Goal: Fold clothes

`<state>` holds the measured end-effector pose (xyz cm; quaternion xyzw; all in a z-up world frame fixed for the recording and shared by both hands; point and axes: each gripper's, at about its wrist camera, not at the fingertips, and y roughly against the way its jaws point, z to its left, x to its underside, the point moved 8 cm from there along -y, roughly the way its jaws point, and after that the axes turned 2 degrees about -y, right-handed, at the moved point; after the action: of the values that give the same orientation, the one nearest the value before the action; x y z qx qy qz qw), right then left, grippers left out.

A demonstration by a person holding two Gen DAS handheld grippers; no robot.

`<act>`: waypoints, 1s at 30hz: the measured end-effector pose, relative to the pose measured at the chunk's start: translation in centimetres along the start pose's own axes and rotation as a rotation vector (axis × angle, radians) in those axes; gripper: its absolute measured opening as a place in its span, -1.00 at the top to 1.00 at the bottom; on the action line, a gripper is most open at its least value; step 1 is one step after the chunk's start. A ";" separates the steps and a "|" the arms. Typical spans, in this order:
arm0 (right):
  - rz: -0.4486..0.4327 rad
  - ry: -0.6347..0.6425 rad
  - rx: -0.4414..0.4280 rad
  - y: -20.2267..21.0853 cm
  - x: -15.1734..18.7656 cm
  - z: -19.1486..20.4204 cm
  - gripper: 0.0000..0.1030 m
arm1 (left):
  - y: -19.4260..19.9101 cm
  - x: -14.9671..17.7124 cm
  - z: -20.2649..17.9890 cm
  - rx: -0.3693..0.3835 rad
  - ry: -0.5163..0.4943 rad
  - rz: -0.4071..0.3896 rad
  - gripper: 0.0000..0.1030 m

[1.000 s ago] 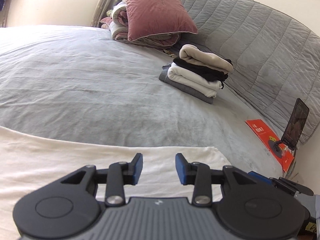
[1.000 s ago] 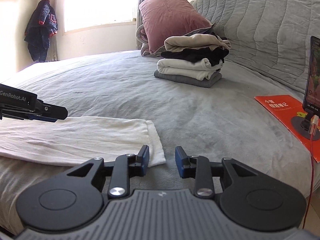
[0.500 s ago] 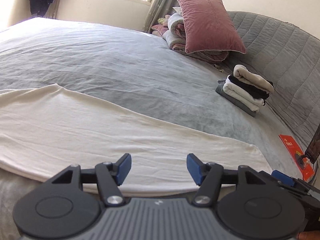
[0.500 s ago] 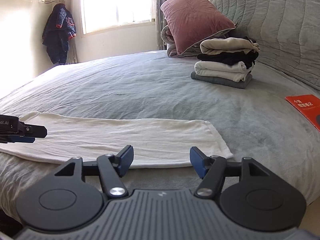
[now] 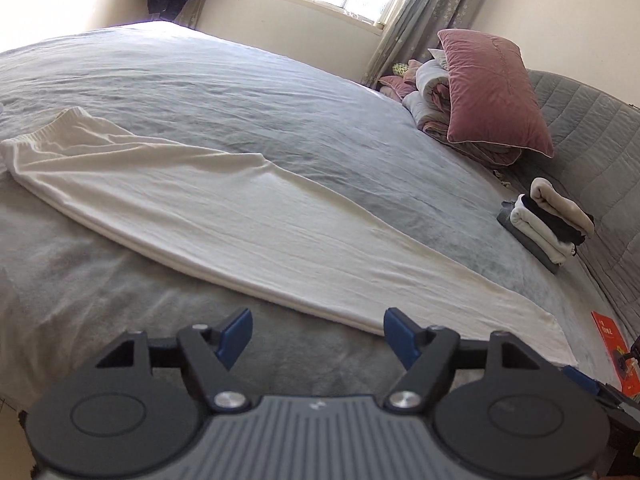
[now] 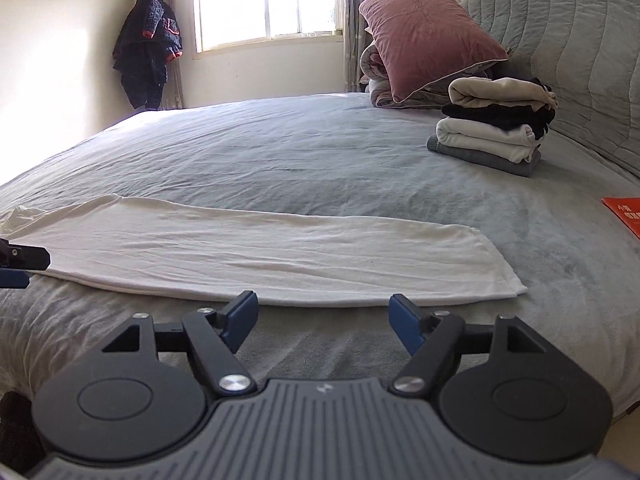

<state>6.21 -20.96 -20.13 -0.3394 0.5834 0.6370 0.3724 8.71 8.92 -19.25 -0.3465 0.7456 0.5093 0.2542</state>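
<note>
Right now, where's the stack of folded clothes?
The stack of folded clothes sits far right on the grey bed, by the quilted headboard, just in front of the pink pillow.

Thin, softly creased cream cloth garment on a matt, plush grey bedcover; velvety pink pillow.

Garment: you face cream-white trousers, folded lengthwise into one long strip.
Pose: flat, lightly wrinkled, elastic waistband at your left, hem at your right.
Place: near the front edge of the grey bed.
Finished pile: four folded clothes stacked by the headboard.
</note>
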 end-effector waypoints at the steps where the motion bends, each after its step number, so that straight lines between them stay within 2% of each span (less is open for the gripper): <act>1: 0.000 0.004 -0.004 0.0 0.2 0.2 -0.47 | 0.4 0.0 0.8 -0.007 0.023 -0.006 -0.44; 4: 0.007 0.008 -0.008 0.0 1.0 0.8 -0.48 | 1.2 0.1 2.4 -0.026 0.063 -0.022 -0.44; 9: 0.022 0.033 -0.005 -0.2 1.7 1.6 -0.48 | 1.5 0.7 4.3 -0.087 0.068 -0.025 -0.44; 16: 0.027 0.069 -0.060 -0.4 1.7 3.8 -0.48 | 1.7 0.5 5.7 -0.072 0.104 -0.054 -0.42; 22: 0.012 0.124 -0.115 -0.9 1.0 6.5 -0.48 | 1.7 -0.8 6.8 -0.082 0.143 -0.087 -0.28; 24: 0.011 0.117 -0.140 -1.0 0.8 7.1 -0.48 | 1.6 -1.4 6.6 -0.072 0.127 -0.094 -0.19; 26: 0.013 0.111 -0.164 -1.4 0.3 7.8 -0.48 | 1.3 -2.1 6.1 -0.053 0.094 -0.108 -0.18; 30: -0.023 0.120 -0.201 -2.5 -1.5 9.4 -0.48 | 0.2 -4.6 5.0 -0.032 -0.037 -0.193 -0.18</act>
<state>9.12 -11.64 -19.25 -0.4190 0.5340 0.6665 0.3083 11.59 14.85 -17.56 -0.4112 0.6957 0.5007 0.3102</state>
